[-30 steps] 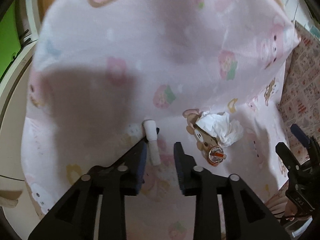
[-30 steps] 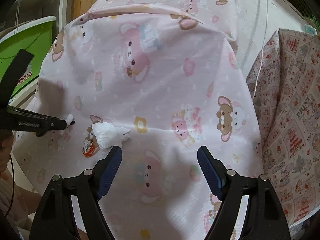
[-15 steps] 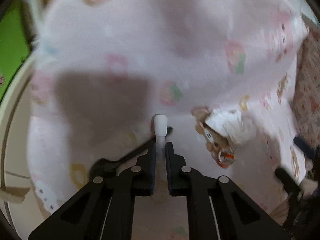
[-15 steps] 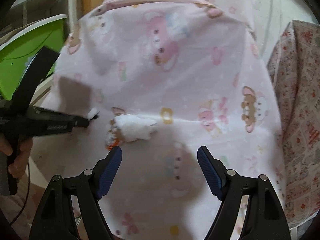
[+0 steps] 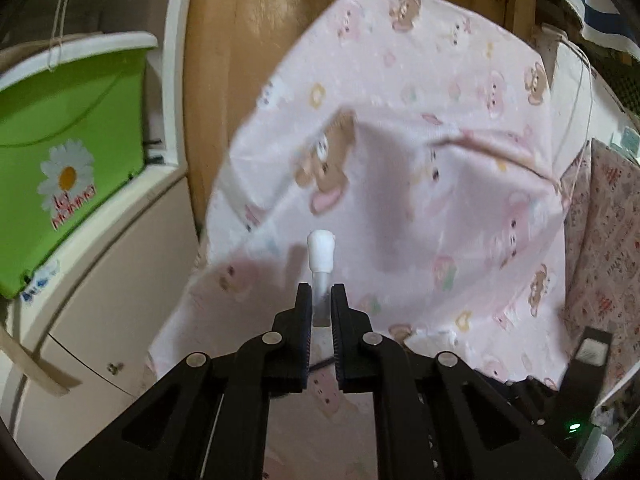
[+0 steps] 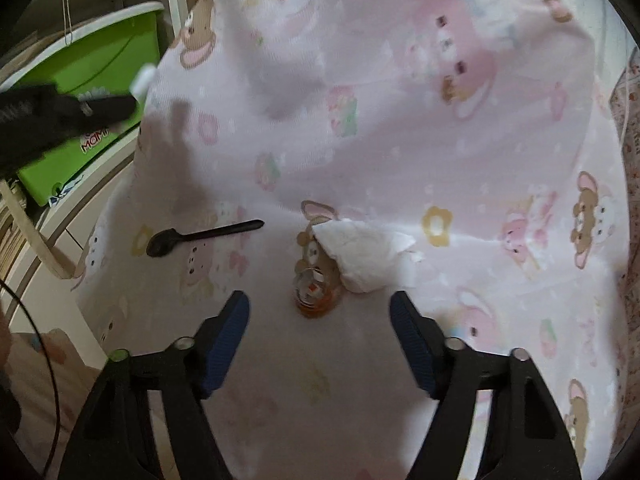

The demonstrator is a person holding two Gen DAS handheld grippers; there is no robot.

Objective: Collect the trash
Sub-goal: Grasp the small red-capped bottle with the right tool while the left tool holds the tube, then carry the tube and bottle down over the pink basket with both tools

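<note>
Gripping a small white-capped tube (image 5: 320, 268) by its clear lower part, the left gripper (image 5: 321, 304) holds it clear of the pink cartoon-print sheet (image 5: 420, 168), its jaws narrowed onto the tube with the white cap sticking out past the tips. Behind the tube, as the left wrist camera sees it, the sheet spreads out, and to the left of the sheet stands a green bin (image 5: 68, 168) with a daisy sticker, set on a white cabinet (image 5: 100, 300).

From the right wrist camera the same left gripper (image 6: 136, 92) shows as a blurred black shape at the sheet's left edge, in front of the green bin (image 6: 92, 68), with the white cap (image 6: 142, 78) at its tip.

The right gripper (image 6: 320, 320) hangs over the sheet (image 6: 400, 120) with its jaws wide and nothing between the blue pads; they have just been closing a little. Just beyond its tips, on the sheet, lies a small round orange container (image 6: 316, 298), and touching that container's upper right side is a crumpled white tissue (image 6: 364, 254). To the left of the container, apart from it, a black plastic spoon (image 6: 200, 236) lies flat on the sheet, bowl to the left and handle pointing toward the tissue.
</note>
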